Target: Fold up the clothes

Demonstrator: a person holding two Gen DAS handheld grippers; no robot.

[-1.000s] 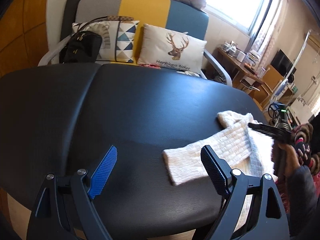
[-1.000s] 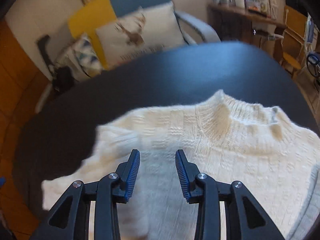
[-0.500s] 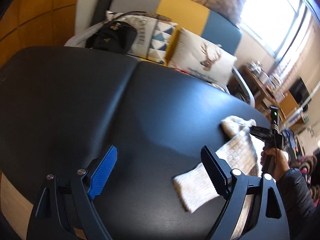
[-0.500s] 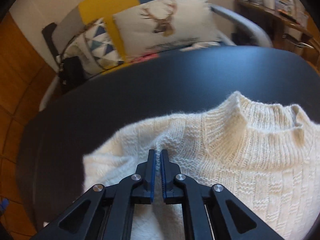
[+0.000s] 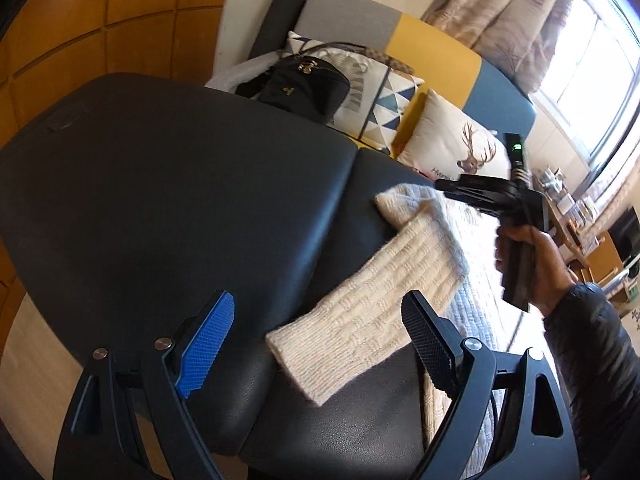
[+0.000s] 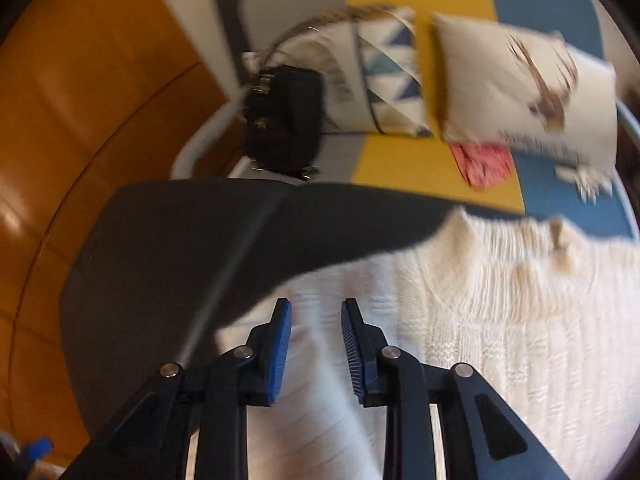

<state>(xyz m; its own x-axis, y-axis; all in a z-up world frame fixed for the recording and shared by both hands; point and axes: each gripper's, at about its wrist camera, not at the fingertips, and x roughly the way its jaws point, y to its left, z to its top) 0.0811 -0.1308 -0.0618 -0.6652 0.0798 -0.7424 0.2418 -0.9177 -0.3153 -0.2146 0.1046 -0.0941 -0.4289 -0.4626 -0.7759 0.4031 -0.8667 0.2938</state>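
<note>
A cream knit sweater (image 6: 500,320) lies on a black padded table (image 5: 180,200). One sleeve (image 5: 380,300) stretches toward my left gripper (image 5: 316,332), which is wide open and empty just above the sleeve's cuff. My right gripper (image 6: 316,328) hovers over the sweater's shoulder with its jaws partly open and nothing pinched between them; the view is blurred by motion. In the left wrist view the right gripper (image 5: 444,186) shows held in a hand above the sweater's far shoulder.
Behind the table stands a sofa (image 5: 436,48) with a deer pillow (image 5: 452,144), a triangle-pattern pillow (image 5: 384,100) and a black bag (image 5: 300,84). A wooden wall (image 5: 100,28) is on the left. The table's near edge (image 5: 44,292) drops to the floor.
My right gripper shut on the sweater's shoulder, then opened and lifted away. The left gripper swung left and closer to the sleeve cuff, staying open.
</note>
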